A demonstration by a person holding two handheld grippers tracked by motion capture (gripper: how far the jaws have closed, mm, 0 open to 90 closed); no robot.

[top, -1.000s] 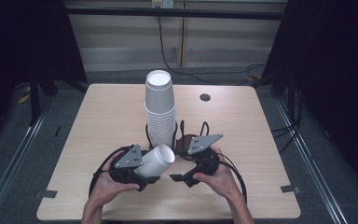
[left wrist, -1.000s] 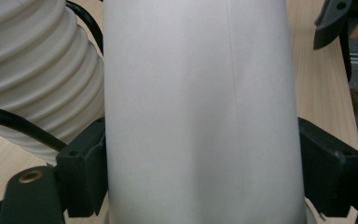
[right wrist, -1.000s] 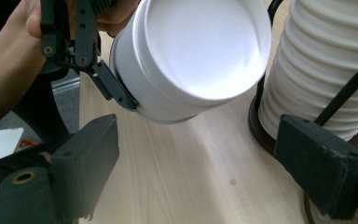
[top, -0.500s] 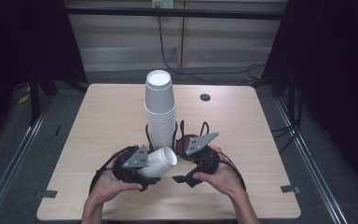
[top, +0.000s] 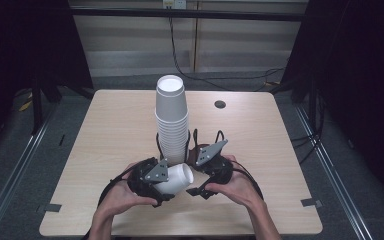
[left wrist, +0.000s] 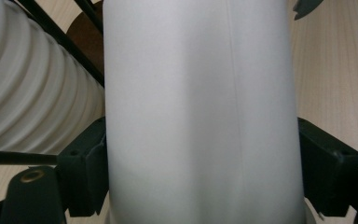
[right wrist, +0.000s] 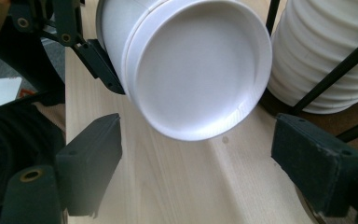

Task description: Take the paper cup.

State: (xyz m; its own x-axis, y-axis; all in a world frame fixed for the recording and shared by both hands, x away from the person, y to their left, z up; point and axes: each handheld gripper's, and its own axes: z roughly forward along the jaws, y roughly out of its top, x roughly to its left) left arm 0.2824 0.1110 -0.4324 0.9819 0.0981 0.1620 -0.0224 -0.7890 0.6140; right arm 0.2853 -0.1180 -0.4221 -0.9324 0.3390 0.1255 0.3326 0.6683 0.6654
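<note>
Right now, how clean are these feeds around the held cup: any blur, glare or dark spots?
High view: table evenly lit, surroundings very dark, picture slightly soft. Left gripper view: the cup sits so close it reads soft and nearly featureless, with a faint seam line. Right gripper view: the cup base is sharp, with a small glint near its rim; the near pads are blurred.

cup (left wrist: pixel 200 112): rim, base cut off | cup stack (right wrist: pixel 326 56): top cut off
</note>
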